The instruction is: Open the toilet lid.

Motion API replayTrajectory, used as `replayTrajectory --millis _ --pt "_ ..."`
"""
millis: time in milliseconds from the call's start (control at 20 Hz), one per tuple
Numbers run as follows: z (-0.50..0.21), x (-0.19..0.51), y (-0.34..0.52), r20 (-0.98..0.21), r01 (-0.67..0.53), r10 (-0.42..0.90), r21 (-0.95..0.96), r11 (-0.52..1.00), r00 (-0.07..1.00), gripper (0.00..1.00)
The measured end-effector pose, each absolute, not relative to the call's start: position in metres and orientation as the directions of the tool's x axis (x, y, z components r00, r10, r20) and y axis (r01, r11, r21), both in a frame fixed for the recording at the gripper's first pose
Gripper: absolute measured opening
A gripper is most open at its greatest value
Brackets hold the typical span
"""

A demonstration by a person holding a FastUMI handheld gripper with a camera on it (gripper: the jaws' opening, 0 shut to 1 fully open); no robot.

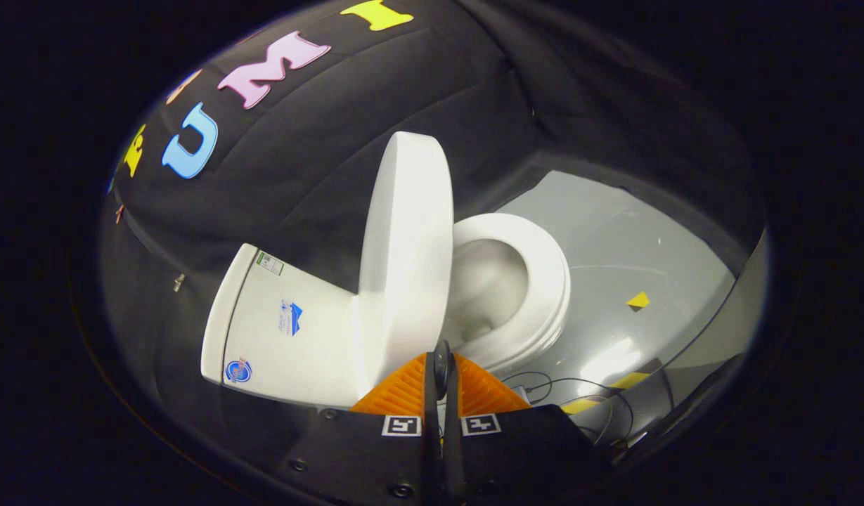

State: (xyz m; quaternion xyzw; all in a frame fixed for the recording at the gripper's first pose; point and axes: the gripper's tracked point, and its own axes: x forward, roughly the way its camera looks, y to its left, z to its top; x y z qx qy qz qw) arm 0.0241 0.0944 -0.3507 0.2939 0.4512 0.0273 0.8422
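The white toilet appears tipped sideways in the gripper view. Its lid is raised and stands upright against the tank. The seat lies down on the bowl, whose inside is exposed. My gripper is shut, its two fingers pressed flat together with nothing between them. The fingertips sit just in front of the lid's edge, near where lid and seat meet. I cannot tell whether they touch the lid.
Grey floor spreads beyond the toilet and carries a small yellow marker. Thin cables and a strip of yellow tape lie on the floor near the bowl's base. Black cloth wall stands behind the tank.
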Motion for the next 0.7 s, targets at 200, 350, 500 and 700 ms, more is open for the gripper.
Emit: replayTrajectory --millis 200,350,500,700 --pt "-0.328 0.024 0.112 -0.753 0.235 0.215 0.441 0.866 0.622 0.06" --pt "-0.315 0.027 0.122 -0.750 0.233 0.169 0.398 0.887 0.639 0.06" --pt "-0.302 0.026 0.135 -0.735 0.219 0.127 0.355 0.909 0.667 0.06" --pt "-0.283 0.027 0.155 -0.707 0.192 0.075 0.290 0.938 0.703 0.06"
